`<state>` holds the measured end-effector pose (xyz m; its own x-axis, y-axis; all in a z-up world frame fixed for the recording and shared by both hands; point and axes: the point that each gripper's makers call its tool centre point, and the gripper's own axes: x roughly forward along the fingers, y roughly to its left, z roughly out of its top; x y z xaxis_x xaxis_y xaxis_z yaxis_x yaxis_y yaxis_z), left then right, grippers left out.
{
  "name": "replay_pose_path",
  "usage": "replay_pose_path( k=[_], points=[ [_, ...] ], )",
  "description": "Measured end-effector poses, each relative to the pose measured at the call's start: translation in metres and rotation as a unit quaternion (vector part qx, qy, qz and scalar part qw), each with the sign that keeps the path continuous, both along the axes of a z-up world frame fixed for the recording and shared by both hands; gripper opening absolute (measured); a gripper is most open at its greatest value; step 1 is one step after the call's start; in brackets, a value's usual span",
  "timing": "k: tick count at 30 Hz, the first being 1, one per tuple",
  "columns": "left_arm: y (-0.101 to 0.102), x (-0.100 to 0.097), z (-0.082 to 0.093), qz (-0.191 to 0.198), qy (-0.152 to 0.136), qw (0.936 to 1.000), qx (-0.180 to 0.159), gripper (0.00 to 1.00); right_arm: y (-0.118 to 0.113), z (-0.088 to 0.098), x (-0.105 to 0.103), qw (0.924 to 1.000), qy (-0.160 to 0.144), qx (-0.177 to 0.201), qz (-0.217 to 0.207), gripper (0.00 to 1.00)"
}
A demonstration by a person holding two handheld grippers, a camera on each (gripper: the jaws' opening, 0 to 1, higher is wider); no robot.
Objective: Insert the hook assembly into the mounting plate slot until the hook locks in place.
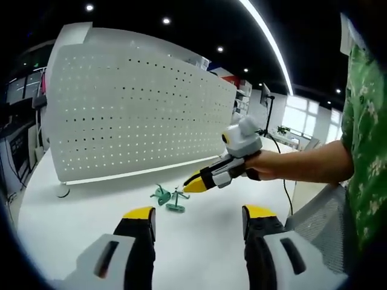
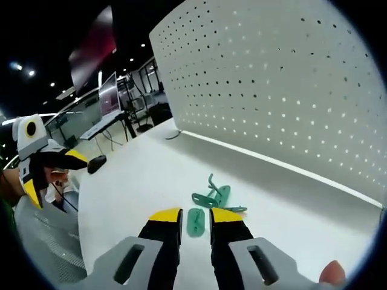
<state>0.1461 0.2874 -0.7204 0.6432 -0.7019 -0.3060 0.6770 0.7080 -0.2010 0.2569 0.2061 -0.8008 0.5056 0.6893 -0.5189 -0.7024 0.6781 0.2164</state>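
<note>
Hooks [image 2: 213, 197] lie lower centre on the worktop [image 2: 133, 181]; right gripper [image 2: 196, 219] part-open around a green plate [image 2: 196, 221], left gripper [image 1: 196, 212] released. Careless closing could skid the plate away.

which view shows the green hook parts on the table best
The right gripper view: the green hook parts lie close ahead of the right tool, so plate and hook shapes separate. In the left gripper view they sit farther off and small, beside the right tool's tip.
</note>
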Motion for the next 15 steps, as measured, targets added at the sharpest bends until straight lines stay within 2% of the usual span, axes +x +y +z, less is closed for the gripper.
replay_pose_path(
  k=[15],
  points=[
    [-0.001, -0.001, -0.001, -0.005, 0.007, 0.9999, -0.006, 0.58, 0.002, -0.014, 0.006, 0.9999, 0.01, -0.01, -0.001, 0.12]
  ],
)
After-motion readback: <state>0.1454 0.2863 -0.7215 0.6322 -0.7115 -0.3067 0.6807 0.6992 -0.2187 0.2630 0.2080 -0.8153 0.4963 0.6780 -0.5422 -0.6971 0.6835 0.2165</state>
